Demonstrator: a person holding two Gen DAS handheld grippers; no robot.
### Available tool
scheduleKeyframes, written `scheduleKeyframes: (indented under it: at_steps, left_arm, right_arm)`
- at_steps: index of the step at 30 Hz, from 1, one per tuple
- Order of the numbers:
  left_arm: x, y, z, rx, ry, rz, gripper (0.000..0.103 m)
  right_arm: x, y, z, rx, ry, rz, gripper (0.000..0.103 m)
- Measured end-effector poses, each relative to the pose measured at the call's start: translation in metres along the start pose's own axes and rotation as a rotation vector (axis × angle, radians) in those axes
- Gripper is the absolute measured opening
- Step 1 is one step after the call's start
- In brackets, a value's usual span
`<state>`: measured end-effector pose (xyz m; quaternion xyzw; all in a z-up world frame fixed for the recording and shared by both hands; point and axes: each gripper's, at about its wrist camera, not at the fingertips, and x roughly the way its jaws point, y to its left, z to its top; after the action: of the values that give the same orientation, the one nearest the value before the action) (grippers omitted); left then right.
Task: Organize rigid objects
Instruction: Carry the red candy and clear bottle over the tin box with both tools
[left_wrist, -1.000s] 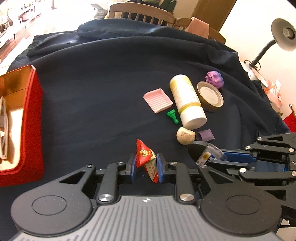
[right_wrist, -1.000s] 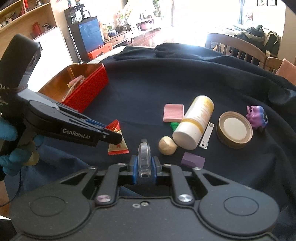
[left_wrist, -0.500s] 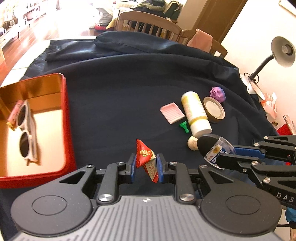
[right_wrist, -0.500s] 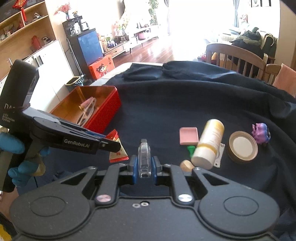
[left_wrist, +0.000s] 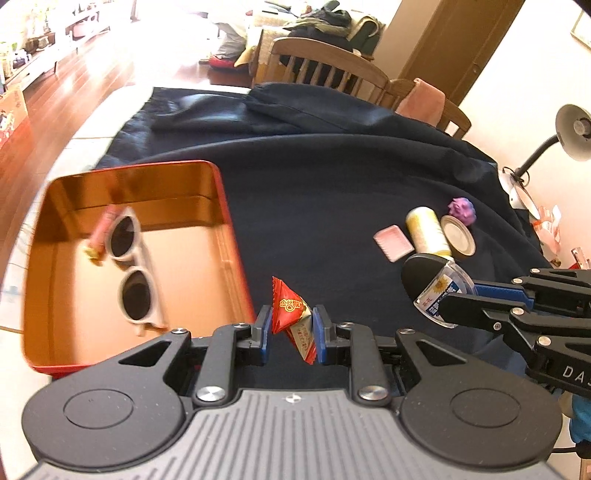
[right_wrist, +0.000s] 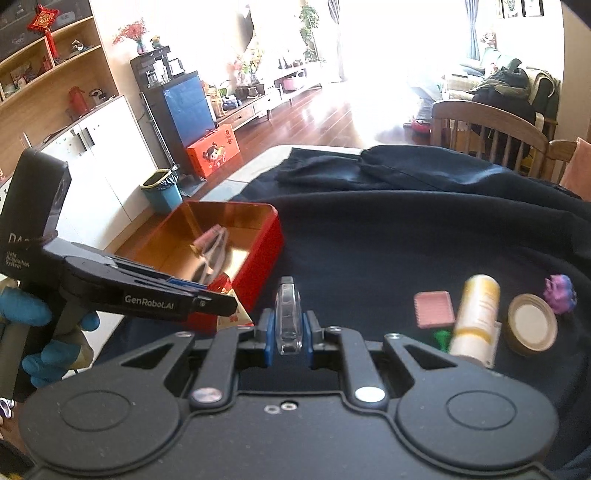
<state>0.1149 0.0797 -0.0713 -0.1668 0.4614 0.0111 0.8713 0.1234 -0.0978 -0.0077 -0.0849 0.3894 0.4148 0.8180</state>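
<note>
My left gripper (left_wrist: 291, 328) is shut on a red triangular snack packet (left_wrist: 291, 314), held above the dark cloth just right of the red tin (left_wrist: 236, 251). The tin holds white sunglasses (left_wrist: 133, 273) and a pink item (left_wrist: 103, 229). My right gripper (right_wrist: 289, 328) is shut on a small clear plastic container (right_wrist: 288, 317), also seen in the left wrist view (left_wrist: 439, 291). In the right wrist view the left gripper (right_wrist: 221, 306) hangs beside the tin (right_wrist: 266, 236).
On the dark cloth (left_wrist: 332, 206) at the right lie a pink ridged tray (right_wrist: 434, 308), a yellow-white bottle (right_wrist: 476, 314), a round brown lid (right_wrist: 532, 326), a purple toy (right_wrist: 559, 293) and a green piece (right_wrist: 441, 338). Wooden chairs (left_wrist: 325, 70) stand behind; a desk lamp (left_wrist: 569, 133) right.
Both grippers have pulled back and swung left with their loads. The red tin now sits much closer to my left gripper, and the loose objects look farther away.
</note>
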Motion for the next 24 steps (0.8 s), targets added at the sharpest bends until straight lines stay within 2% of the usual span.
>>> scheduleKeyframes:
  at_steps: [14,24]
  left_arm:
    - [-0.024,0.083,0.014,-0.028,-0.036,0.065,0.022]
    - [-0.009,0.130,0.028,-0.029,0.009,0.114,0.022]
  right_arm:
    - [0.055,0.057,0.037,-0.036,0.003,0.013,0.015]
    - [0.110,0.077,0.057,-0.038,0.035,-0.019,0.015]
